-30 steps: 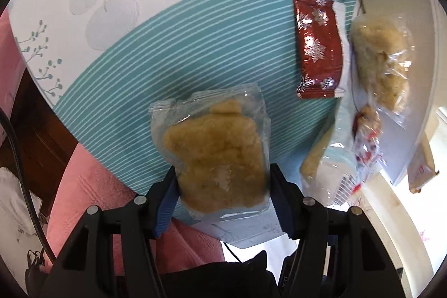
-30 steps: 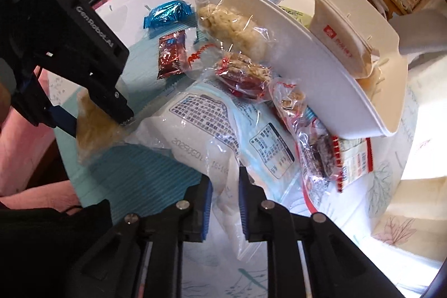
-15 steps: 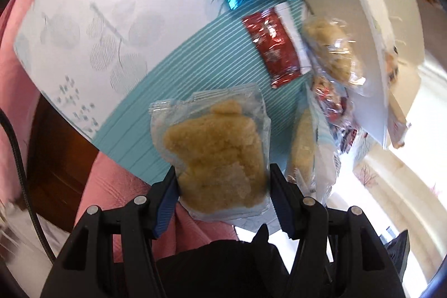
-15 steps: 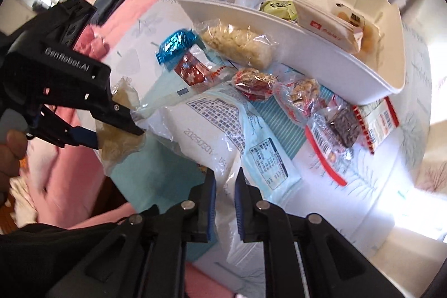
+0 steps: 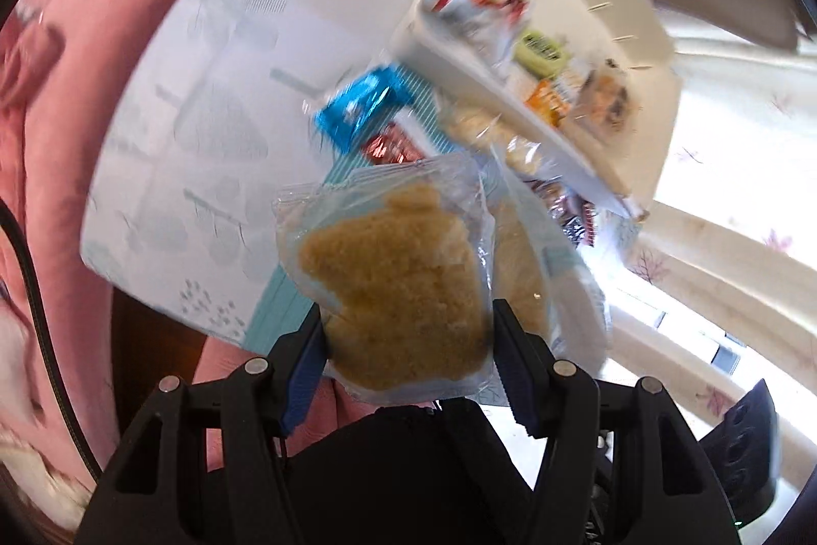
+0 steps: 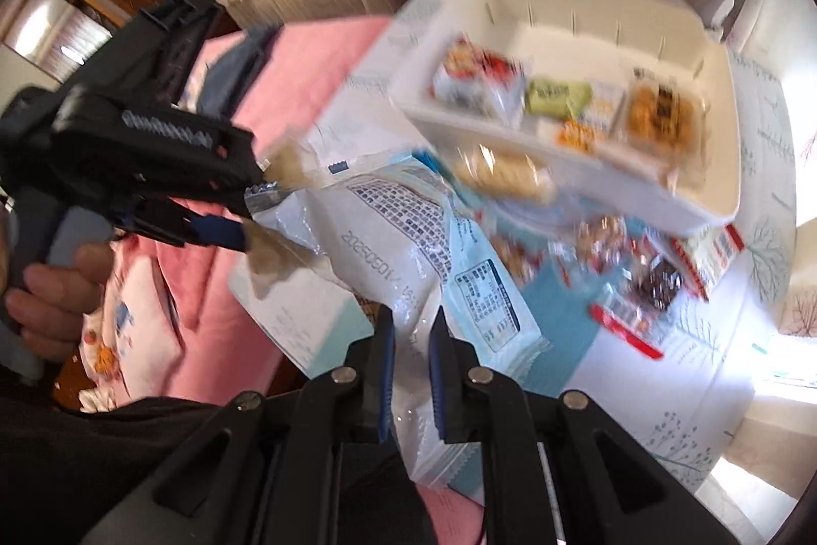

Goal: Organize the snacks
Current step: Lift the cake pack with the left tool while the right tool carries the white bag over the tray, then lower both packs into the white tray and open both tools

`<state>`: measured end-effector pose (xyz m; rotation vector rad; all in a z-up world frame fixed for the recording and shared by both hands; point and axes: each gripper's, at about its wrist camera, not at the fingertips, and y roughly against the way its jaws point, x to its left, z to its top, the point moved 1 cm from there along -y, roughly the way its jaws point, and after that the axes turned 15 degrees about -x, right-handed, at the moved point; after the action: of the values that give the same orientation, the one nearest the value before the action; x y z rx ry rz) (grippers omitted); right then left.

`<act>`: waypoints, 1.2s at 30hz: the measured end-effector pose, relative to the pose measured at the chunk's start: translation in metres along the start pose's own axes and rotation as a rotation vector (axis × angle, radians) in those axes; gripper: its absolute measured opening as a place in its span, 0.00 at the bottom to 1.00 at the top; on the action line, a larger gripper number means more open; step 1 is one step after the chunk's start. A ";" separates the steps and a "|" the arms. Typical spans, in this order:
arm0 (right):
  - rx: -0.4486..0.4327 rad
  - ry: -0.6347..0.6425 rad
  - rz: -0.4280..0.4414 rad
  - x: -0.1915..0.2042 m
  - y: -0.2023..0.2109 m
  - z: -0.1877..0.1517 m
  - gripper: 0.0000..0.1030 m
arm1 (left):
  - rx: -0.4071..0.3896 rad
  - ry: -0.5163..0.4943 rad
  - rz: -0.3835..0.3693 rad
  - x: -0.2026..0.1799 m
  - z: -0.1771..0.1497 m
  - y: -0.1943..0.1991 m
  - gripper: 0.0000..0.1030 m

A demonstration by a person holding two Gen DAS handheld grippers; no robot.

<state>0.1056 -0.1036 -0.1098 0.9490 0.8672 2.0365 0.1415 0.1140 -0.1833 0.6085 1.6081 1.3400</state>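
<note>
Two tools at work over a table (image 6: pixel 755 167) covered in pale cloth with a grey leaf print, blurred in both views. Farthest back, a long white plastic bin (image 6: pixel 572 167) (image 5: pixel 515 95) holding several packets too smeared to read. Nearer, lifted off the table, a large white-and-blue printed snack bag (image 6: pixel 408 238), its lower end pinched between the nearly closed fingers of the right tool (image 6: pixel 411 366); only a strip of it visible in the left view. Held in the left tool (image 5: pixel 408 340) (image 6: pixel 240 213), a clear plastic pouch of golden crumbly cake (image 5: pixel 393 279), clamped at its lower sides by blue-padded fingers (image 5: pixel 301 371), top half free; mostly hidden behind the tool body in the right view. Below the bin, partly covered by the pouch, a shiny blue foil packet (image 5: pixel 362 105) and a red foil packet (image 5: pixel 388 149), both soft with blur.
</note>
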 end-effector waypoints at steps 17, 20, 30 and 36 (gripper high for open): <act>-0.232 -0.056 -0.083 0.005 0.028 0.075 0.11 | -0.227 -0.268 -0.185 -0.058 0.068 0.072 0.58; -0.254 -0.068 -0.113 -0.004 0.027 0.086 0.11 | -0.269 -0.300 -0.230 -0.067 0.078 0.074 0.58; -0.290 -0.161 -0.246 -0.055 0.003 0.113 0.11 | -0.295 -0.416 -0.295 -0.101 0.107 0.042 0.58; -0.276 -0.258 -0.294 -0.097 -0.020 0.121 0.12 | -0.284 -0.497 -0.276 -0.122 0.125 0.007 0.58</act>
<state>0.2571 -0.1397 -0.0977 0.8504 0.5341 1.6841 0.3040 0.0760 -0.1328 0.4773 1.0350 1.0790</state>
